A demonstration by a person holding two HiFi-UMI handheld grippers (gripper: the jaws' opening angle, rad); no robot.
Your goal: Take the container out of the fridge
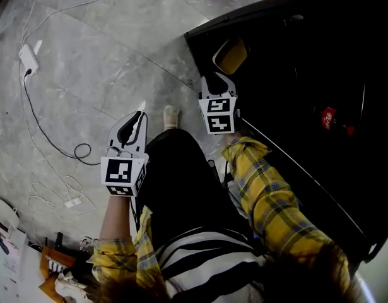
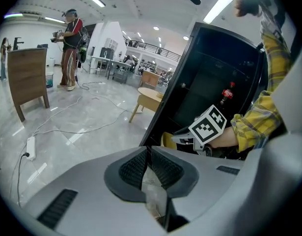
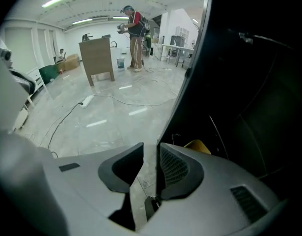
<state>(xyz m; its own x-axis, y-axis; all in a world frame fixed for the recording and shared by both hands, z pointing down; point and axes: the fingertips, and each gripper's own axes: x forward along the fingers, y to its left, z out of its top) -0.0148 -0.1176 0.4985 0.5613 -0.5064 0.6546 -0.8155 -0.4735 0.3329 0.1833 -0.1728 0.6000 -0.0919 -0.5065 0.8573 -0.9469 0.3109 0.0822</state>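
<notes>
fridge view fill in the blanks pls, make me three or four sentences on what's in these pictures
1. The container low in the fridge is ____ in colour.
2. The bottle standing deeper inside the fridge has a ____ label.
3. The gripper nearest the container is the person's ____ one.
4. The left gripper is outside the fridge, over the grey ____.

Missing words: yellow; red; right; floor

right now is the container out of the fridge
No, the yellow container sits inside the fridge, just ahead of the right gripper.
</notes>
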